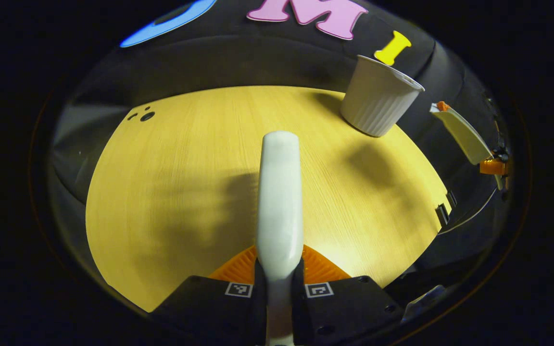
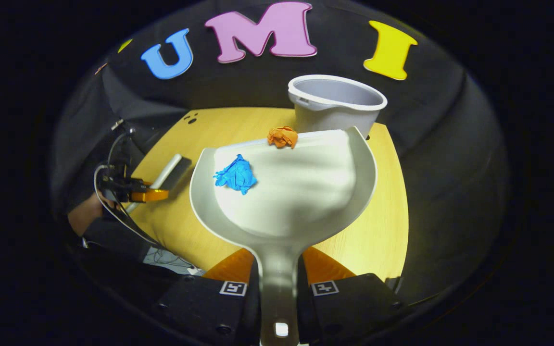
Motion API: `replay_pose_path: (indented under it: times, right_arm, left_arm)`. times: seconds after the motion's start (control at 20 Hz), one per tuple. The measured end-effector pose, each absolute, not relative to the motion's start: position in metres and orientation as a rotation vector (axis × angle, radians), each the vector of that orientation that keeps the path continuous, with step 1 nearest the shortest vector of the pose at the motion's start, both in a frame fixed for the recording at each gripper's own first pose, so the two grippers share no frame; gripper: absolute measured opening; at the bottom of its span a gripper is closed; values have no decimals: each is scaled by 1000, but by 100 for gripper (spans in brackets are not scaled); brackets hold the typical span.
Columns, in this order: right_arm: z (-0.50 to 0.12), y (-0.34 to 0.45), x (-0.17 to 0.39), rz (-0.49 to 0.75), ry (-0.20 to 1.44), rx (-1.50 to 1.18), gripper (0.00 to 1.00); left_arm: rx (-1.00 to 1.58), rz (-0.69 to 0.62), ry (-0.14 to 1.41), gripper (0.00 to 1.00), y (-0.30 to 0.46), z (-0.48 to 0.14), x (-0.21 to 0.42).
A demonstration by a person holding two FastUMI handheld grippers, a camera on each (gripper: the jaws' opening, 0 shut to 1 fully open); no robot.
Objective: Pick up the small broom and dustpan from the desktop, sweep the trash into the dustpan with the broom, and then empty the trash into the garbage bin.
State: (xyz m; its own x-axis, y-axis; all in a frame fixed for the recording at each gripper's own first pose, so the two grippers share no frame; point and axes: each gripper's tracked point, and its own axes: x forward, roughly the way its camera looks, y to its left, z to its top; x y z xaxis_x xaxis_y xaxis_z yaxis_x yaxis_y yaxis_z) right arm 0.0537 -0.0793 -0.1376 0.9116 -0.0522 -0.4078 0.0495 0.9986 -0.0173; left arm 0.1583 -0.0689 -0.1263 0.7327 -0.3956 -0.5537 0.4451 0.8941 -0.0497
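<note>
In the left gripper view, the left gripper [image 1: 279,283] is clamping both fingers on the pale handle of the small white broom [image 1: 279,202], which is pointing forward over the round yellow wooden desktop [image 1: 171,192]. Far right of the broom, the white ribbed plastic garbage bin [image 1: 378,96] is standing on the far edge of the desktop. Just right of the bin, off the desktop edge, the pale plastic dustpan [image 1: 459,132] is showing edge-on, with the orange scrap [image 1: 443,105] at its tip.

In the right gripper view, far left of the bin [image 2: 337,103], a person's hand [image 2: 84,214] is holding the left gripper [image 2: 147,194], and the broom [image 2: 169,174] is angling from it over the desktop [image 2: 383,230]. The blue crumpled paper ball [image 2: 235,175] is lying in the dustpan [image 2: 301,192], left of centre. The orange crumpled paper scrap [image 2: 282,136] is sitting on the dustpan's front lip, which is overlapping the front of the bin in this view. The right gripper [image 2: 279,288] is gripping the dustpan's handle, both fingers pressing its sides.
</note>
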Motion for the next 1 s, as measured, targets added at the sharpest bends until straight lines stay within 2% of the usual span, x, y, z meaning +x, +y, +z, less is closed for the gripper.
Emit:
replay_pose_path:
  times: [0.05, 0.1, 0.15, 0.2, 0.25, 0.35, 0.5, 0.55, 0.6, 0.65, 0.8, 0.85, 1.0]
  right_arm:
    - [-138, -81, 54, -61, 413, 5, 30]
    - [-136, -82, 54, -75, 402, -1, 34]
    - [-133, -84, 54, -93, 393, -14, 29]
    - [-131, -85, 55, -109, 395, -17, 29]
    - [-129, -83, 56, -121, 394, -4, 34]
    - [-124, -82, 57, -132, 362, 32, 34]
    - [-110, -84, 69, -149, 327, 73, 34]
    - [-105, -90, 73, -162, 316, 69, 29]
    - [-101, -95, 77, -173, 309, 62, 29]
    - [-95, -101, 82, -186, 300, 57, 33]
    - [-80, -114, 99, -220, 274, 51, 30]
    - [-77, -118, 105, -232, 269, 46, 34]
    - [-72, -132, 123, -271, 263, 19, 30]
  left_arm:
    - [61, -456, 591, 25, -65, -127, 158]
    - [41, -445, 590, 25, -60, -128, 158]
    - [26, -437, 590, 25, -56, -127, 156]
    - [15, -428, 588, 25, -50, -127, 155]
    - [6, -419, 586, 25, -44, -127, 154]
    - [-17, -401, 580, 25, -30, -127, 150]
    - [-23, -364, 580, 25, -11, -131, 146]
    - [-22, -353, 581, 25, -6, -132, 144]
    - [-28, -346, 583, 23, -1, -133, 143]
    - [-38, -339, 581, 25, 2, -133, 142]
    - [-67, -321, 567, 25, 8, -131, 141]
    - [-79, -317, 563, 25, 10, -131, 140]
    - [-108, -304, 556, 25, 18, -129, 138]
